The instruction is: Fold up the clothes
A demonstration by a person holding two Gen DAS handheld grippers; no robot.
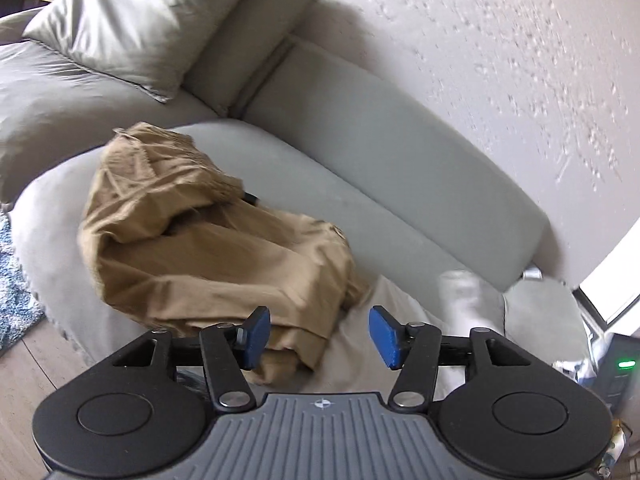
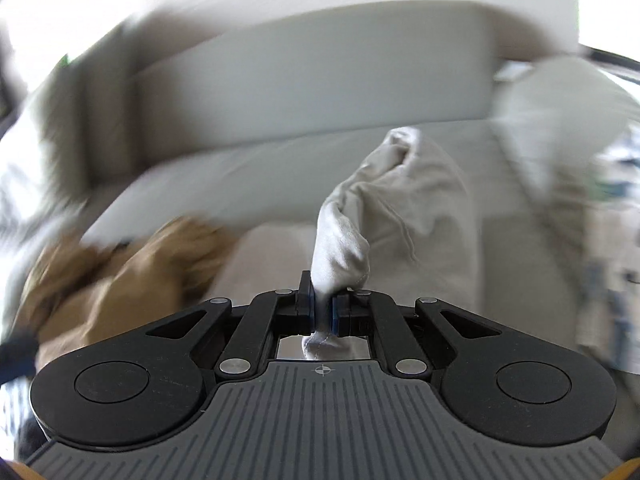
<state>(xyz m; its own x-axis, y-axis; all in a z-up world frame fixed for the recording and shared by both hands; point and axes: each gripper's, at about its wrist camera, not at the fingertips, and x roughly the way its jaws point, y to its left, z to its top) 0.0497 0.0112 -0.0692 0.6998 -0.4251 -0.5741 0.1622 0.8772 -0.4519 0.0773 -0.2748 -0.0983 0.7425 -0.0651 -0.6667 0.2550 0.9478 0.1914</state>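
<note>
Grey sofa (image 1: 380, 168) against a textured wall (image 1: 500, 60); patterned rug (image 1: 16, 280) at 9 o'clock, pillows (image 1: 132, 28) at 11. A crumpled tan garment (image 1: 208, 240) lies on the seat, long axis running 11 to 5 o'clock. Left gripper (image 1: 318, 334): jaws spread, holding nothing, just beside the tan hem. Right gripper (image 2: 323, 312): jaws pressed together, pinching a pale garment (image 2: 384, 208) that rises toward 1 o'clock. Bare seat lies at 3 o'clock.

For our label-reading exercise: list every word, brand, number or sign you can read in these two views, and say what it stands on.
No readable words or numbers.
Crosshair mark, no text: on the left tongs and right tongs housings.
Tan garment, white garment: no label visible.
</note>
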